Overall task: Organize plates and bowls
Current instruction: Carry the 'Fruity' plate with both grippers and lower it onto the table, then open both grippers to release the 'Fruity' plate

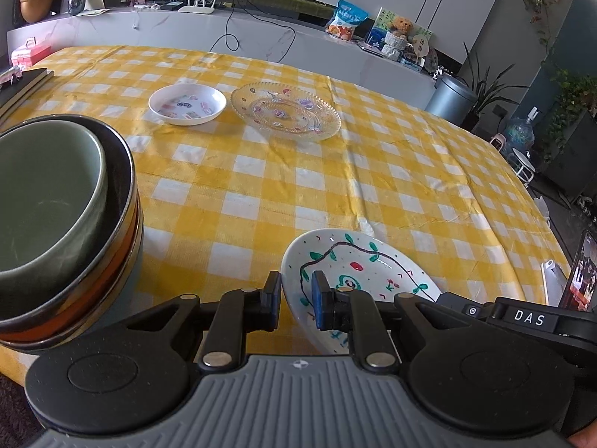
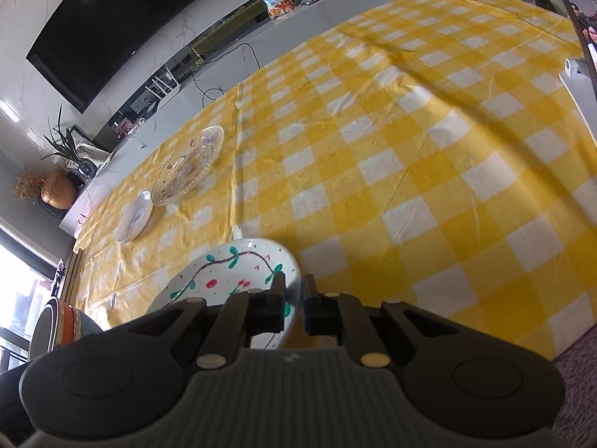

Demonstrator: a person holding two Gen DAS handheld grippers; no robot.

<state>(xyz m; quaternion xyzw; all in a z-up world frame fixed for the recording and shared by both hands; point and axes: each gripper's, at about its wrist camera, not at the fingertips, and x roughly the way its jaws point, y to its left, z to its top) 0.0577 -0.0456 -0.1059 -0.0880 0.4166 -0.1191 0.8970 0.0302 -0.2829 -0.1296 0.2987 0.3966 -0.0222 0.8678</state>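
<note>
A white painted plate with green vines and red dots is held tilted above the yellow checked tablecloth. My left gripper is shut on its left rim. My right gripper is shut on its right rim, with the plate between the jaws. A stack of bowls, green one on top, stands at the near left and shows in the right wrist view. A small white dish and a clear glass plate lie side by side farther back; both show in the right wrist view.
Dark books and a pink box lie at the table's far left. A phone on a stand stands at the right edge. A white counter with clutter runs behind the table.
</note>
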